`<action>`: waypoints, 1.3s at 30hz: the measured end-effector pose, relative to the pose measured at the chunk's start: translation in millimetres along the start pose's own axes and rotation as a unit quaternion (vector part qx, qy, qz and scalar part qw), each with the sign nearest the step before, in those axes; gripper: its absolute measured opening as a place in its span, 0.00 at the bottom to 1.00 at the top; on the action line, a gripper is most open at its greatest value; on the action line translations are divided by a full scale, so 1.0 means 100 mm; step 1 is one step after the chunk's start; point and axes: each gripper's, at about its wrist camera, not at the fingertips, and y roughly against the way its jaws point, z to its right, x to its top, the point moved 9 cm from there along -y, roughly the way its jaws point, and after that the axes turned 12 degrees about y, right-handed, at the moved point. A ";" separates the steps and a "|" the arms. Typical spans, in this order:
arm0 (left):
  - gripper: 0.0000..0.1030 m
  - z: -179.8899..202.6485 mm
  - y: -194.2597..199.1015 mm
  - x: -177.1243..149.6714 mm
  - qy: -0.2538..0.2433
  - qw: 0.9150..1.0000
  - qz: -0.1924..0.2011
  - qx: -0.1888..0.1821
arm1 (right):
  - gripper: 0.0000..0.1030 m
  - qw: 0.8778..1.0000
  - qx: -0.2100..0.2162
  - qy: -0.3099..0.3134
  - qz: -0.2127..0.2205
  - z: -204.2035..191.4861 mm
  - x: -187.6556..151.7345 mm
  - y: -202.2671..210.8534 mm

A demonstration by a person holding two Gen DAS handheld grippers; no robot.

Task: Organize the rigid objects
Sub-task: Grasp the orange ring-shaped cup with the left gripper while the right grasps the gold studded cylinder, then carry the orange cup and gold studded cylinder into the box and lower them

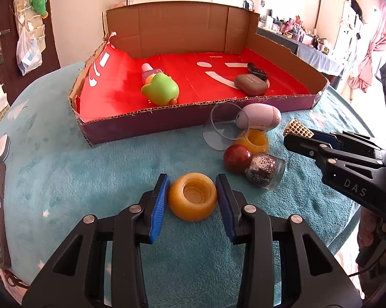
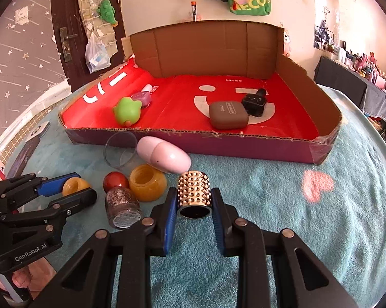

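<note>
The left tongs squeeze a yellow pot on the blue fuzzy desk, the right tongs squeeze a bumpy gold tube, and behind them sits a cardboard tray with a green toy inside.

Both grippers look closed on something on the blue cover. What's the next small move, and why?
Probably lift both straight up a little. The left gripper is shut on the amber pot and the right gripper on the studded gold cylinder, both resting on the blue cover. The cardboard tray has a raised front wall, so they need height before crossing it.
</note>
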 end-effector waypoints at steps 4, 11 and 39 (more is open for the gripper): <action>0.34 0.01 0.08 0.06 0.002 1.000 0.010 -0.006 | 0.27 1.000 0.011 -0.006 0.013 -0.01 0.05 0.11; 0.34 0.02 0.25 0.20 0.002 0.999 0.032 -0.015 | 0.27 0.999 0.035 -0.015 0.034 -0.06 0.17 0.28; 0.34 0.09 0.39 0.70 -0.007 0.997 0.069 -0.037 | 0.27 0.997 0.054 -0.003 0.056 -0.07 0.54 0.40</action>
